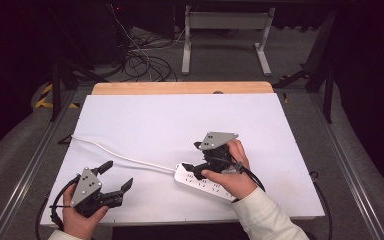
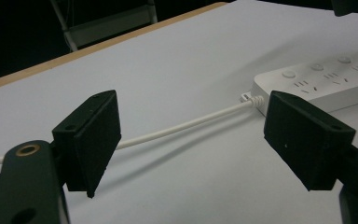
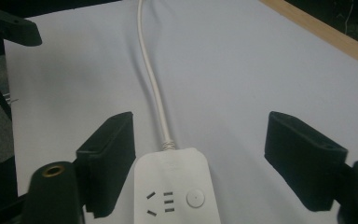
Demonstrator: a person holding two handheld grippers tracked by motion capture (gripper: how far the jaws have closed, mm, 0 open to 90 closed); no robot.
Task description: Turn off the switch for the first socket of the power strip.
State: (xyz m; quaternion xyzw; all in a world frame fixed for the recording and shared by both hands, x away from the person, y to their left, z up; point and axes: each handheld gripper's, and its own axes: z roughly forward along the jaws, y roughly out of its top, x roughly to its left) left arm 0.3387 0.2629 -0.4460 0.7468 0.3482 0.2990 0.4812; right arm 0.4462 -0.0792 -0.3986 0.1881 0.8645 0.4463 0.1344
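A white power strip (image 1: 215,189) lies near the front of the white table top (image 1: 180,120). Its white cable (image 1: 125,159) runs off to the left edge. My right gripper (image 1: 194,156) is over the strip's cable end. In the right gripper view its jaws (image 3: 214,158) stand open on either side of the power strip (image 3: 177,191), and neither pad presses on it. The cable (image 3: 154,84) leads straight away from it. My left gripper (image 1: 120,173) rests at the front left, open and holding nothing. Past its wide jaws (image 2: 200,135) I see the cable (image 2: 191,125) and the strip (image 2: 326,81).
A wooden board edge (image 1: 180,88) borders the table's far side. Beyond it, on the floor, are tangled cables (image 1: 140,60) and a white desk frame (image 1: 225,30). Metal rails (image 1: 35,160) run along both sides of the table.
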